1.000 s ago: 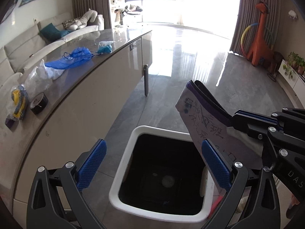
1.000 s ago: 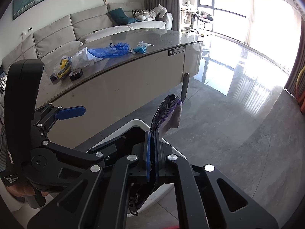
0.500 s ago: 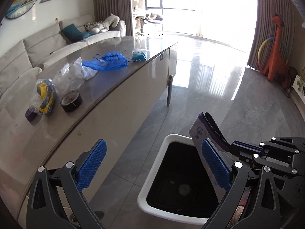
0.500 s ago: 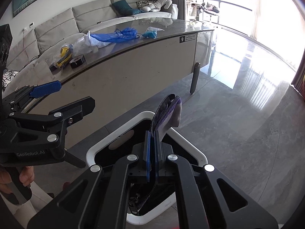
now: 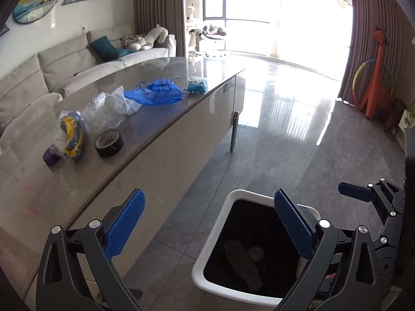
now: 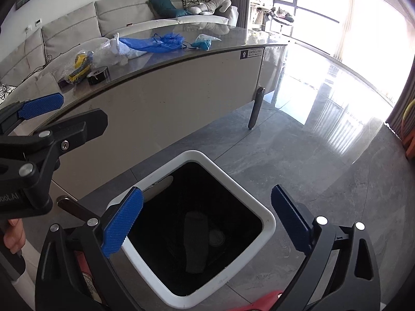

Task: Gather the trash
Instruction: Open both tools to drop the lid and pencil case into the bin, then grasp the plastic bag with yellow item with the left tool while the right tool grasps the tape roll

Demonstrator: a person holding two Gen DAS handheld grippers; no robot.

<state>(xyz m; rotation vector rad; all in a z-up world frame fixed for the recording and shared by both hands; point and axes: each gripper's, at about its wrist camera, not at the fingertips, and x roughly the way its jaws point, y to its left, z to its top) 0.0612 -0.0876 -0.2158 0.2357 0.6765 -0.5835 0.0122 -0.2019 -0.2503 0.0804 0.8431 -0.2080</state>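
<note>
A white bin (image 6: 267,223) with a black liner stands on the floor beside the long table; it also shows in the left wrist view (image 5: 207,264). A dark flat pouch (image 6: 194,241) lies inside the bin. My right gripper (image 6: 207,223) is open and empty right above the bin. My left gripper (image 5: 210,225) is open and empty over the bin's left rim. On the table lie a blue plastic bag (image 5: 155,94), a clear bag (image 5: 109,108), a teal wad (image 5: 197,87), a yellow-and-blue packet (image 5: 70,134) and a tape roll (image 5: 108,143).
The long grey-topped table (image 5: 166,145) runs along the left with a metal leg (image 5: 234,131). A sofa (image 5: 67,67) stands behind it. An orange giraffe toy (image 5: 376,77) stands at the far right by the curtains. Grey tiled floor (image 5: 285,142) surrounds the bin.
My right gripper opened and the pouch it held dropped into the bin. My left gripper rose and swung left, toward the table.
</note>
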